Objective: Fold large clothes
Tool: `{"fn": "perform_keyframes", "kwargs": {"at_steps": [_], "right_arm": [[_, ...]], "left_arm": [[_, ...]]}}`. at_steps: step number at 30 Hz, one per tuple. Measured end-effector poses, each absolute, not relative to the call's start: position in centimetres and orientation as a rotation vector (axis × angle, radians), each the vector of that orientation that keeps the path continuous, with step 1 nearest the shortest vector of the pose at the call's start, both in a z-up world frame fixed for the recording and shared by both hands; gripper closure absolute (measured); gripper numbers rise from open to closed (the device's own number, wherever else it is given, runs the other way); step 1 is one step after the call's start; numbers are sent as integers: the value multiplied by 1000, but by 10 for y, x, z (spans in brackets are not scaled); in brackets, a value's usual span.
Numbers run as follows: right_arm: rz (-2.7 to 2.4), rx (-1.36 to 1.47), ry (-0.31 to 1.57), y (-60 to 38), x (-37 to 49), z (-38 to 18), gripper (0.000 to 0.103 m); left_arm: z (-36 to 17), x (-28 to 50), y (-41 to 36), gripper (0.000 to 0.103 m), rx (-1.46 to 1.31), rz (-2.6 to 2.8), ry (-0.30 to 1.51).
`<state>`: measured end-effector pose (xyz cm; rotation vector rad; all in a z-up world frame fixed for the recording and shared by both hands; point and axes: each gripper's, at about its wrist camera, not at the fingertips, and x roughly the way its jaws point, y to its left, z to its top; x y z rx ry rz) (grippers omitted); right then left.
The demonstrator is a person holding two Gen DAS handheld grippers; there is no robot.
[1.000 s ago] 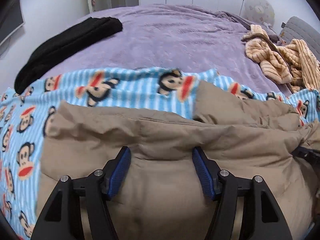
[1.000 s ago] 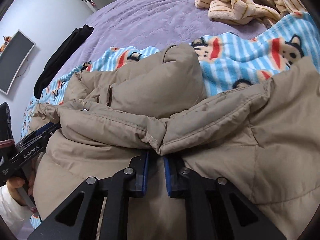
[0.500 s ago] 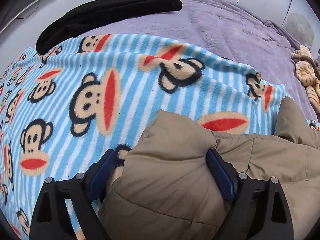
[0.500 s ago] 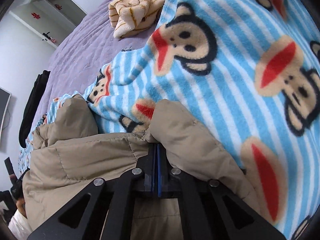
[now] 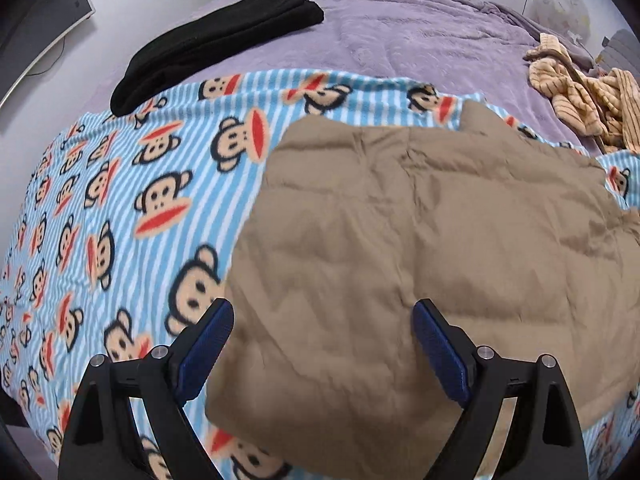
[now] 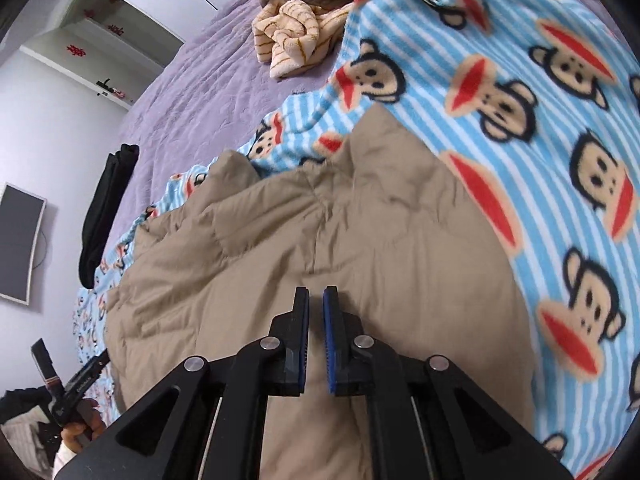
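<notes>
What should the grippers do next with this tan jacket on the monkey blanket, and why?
Probably bring the left gripper down onto the near left edge of the tan jacket for another fold. Its jaws are wide open and empty, the right gripper holds nothing, and the jacket lies released on the monkey blanket, still broad.

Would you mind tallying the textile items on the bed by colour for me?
Tan: 1, the jacket
Black: 1, the folded garment
Blue striped with monkeys: 1, the blanket
Cream striped: 1, the crumpled heap
Purple: 1, the bedspread
Total: 5
</notes>
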<state>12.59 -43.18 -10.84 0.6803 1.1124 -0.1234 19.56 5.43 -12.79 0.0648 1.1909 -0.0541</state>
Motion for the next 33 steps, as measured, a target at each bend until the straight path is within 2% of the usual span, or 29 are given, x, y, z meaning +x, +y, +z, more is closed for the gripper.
{"fn": "perform_keyframes", "kwargs": {"at_steps": [8, 14, 15, 17, 20, 22, 23, 24, 30, 31, 33], "right_arm": [[-76, 773, 1191, -414, 42, -113, 93], [-53, 835, 1213, -409, 15, -124, 92], [-52, 845, 1212, -409, 13, -124, 92], [-44, 850, 1214, -407, 11, -125, 91], [-50, 839, 1217, -405, 2, -124, 81], [-67, 844, 1214, -402, -5, -124, 68], [-81, 841, 1211, -400, -9, -125, 55], [-96, 836, 1205, -398, -14, -125, 48], [-136, 893, 1223, -381, -31, -139, 46], [-143, 910, 1213, -380, -33, -140, 44], [-159, 947, 1195, -379, -34, -140, 31]], "left_arm": [[-125, 127, 35, 11, 68, -51, 1248], [-121, 102, 30, 11, 40, -13, 1264], [-121, 99, 30, 1, 38, -16, 1262], [-120, 93, 28, 0, 48, -19, 1243], [-128, 88, 25, 0, 59, -44, 1258], [-134, 87, 26, 0, 47, -76, 1269], [-137, 87, 26, 0, 45, -88, 1275], [-140, 87, 27, 0, 45, -96, 1282], [-141, 88, 36, 0, 72, -91, 1261], [-142, 90, 37, 0, 71, -95, 1265], [-143, 92, 40, 0, 54, -104, 1271]]}}
